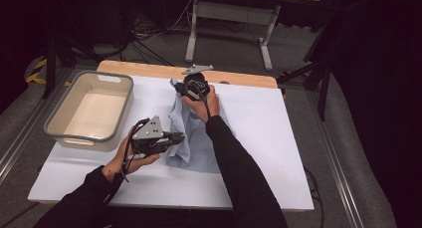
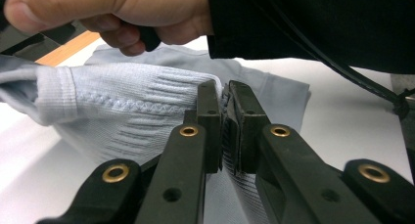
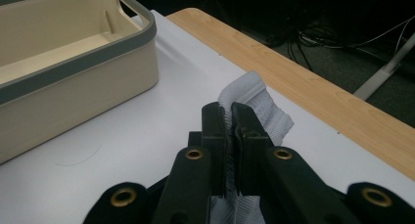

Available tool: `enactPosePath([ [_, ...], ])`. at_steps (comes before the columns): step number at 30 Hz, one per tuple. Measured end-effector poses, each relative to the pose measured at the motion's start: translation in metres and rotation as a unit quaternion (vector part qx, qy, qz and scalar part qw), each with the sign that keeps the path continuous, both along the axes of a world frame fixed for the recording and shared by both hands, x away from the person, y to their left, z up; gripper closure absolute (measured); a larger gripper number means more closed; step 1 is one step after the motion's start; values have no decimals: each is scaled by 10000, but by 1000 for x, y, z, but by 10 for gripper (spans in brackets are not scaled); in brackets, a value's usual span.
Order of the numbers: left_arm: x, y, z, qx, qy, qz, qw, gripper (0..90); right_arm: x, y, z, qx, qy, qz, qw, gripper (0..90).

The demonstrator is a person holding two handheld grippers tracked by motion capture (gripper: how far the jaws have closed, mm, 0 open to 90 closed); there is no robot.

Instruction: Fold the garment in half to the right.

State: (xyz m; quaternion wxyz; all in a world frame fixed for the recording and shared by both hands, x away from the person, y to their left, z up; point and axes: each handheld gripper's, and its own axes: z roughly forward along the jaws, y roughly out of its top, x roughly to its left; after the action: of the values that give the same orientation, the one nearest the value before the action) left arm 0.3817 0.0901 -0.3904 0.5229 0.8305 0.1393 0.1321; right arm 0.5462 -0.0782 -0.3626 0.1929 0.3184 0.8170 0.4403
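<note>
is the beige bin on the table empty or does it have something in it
Empty. The high view shows the bin's bare floor; the cloth lies outside it, on the table.

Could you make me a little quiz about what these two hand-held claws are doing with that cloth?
1. What does the left gripper clamp?
2. True or false: the right gripper stands open.
3. Where is the beige tub: left or right of the garment, seen from above?

Key
1. A fold of the pale blue knit garment.
2. False: its jaws are shut on the garment's ribbed edge.
3. Left, apart from it, on the white table.
</note>
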Motion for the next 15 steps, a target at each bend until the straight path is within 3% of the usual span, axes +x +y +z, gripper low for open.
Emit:
enactPosePath([
  [7,3,-25,-1,92,29,-250,9996,845,-7,-23,9,30,-127,40,9999,850],
  [15,5,-45,-5,171,-1,-291,9994,840,-16,-46,13,-93,-272,-99,9995,849],
])
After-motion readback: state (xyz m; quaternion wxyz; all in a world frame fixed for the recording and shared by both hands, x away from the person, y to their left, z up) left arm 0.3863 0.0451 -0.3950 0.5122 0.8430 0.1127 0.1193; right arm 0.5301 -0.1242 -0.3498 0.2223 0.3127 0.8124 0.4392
